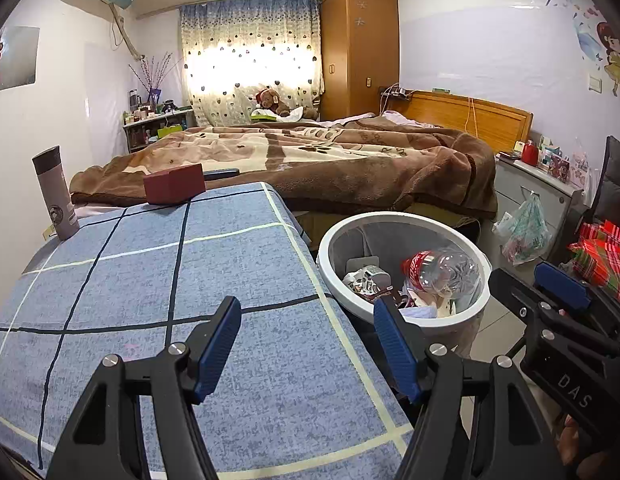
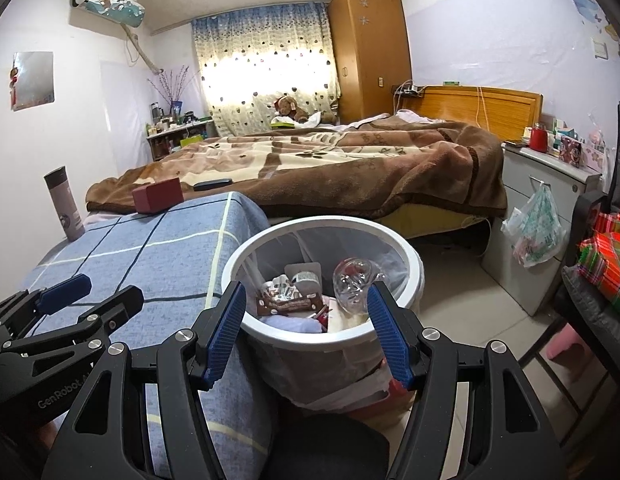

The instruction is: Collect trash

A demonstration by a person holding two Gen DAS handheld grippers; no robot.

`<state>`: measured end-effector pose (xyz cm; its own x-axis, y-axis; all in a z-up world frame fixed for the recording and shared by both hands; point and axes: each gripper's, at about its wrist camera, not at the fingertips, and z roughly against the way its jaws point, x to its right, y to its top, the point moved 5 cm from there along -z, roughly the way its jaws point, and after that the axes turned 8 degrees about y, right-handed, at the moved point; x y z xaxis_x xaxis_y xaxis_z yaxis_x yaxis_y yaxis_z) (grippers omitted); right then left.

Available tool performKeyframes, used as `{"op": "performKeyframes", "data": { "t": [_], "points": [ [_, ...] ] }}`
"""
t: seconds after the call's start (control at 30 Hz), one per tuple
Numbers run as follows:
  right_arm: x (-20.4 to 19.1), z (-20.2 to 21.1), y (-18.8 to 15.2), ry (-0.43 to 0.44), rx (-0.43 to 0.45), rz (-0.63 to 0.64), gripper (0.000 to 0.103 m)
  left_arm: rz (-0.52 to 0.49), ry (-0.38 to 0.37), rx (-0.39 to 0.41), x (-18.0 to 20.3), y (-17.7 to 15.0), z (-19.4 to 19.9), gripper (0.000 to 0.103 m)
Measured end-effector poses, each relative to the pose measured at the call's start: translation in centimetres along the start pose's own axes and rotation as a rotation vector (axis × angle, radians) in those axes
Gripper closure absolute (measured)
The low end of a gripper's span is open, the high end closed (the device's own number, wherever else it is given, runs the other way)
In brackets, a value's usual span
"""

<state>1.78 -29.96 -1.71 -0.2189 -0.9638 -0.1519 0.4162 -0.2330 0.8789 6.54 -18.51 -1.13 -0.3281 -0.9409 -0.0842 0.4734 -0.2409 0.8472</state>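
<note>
A white round trash bin [image 1: 394, 218] [image 2: 322, 222] with a clear liner stands on the floor beside the table with the blue checked cloth [image 1: 149, 280]. In the bin lie a crushed clear plastic bottle [image 1: 442, 270] [image 2: 354, 284] with a red label, a brown wrapper [image 2: 289, 304] and other papers. My left gripper [image 1: 307, 340] [image 2: 93, 296] hovers open over the table's right edge, nothing between its fingers. My right gripper [image 2: 305, 328] [image 1: 538, 292] hangs open just in front of the bin's near rim, holding nothing.
A grey thermos flask [image 1: 55, 192] and a dark red box [image 1: 173, 184] stand at the table's far end. Behind is a bed with a brown blanket [image 2: 310, 168]. A grey nightstand [image 2: 542, 200] with a hanging plastic bag [image 2: 538, 228] and a chair with red plaid bags [image 2: 606, 256] crowd the right.
</note>
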Motion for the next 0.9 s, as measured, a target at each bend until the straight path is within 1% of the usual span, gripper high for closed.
{"op": "performKeyframes", "data": {
  "t": [0.9],
  "points": [
    [-0.11,0.28,0.25,0.003,0.003,-0.002,0.039,-0.005,0.003,0.006,0.02,0.11,0.29,0.032]
  ]
}}
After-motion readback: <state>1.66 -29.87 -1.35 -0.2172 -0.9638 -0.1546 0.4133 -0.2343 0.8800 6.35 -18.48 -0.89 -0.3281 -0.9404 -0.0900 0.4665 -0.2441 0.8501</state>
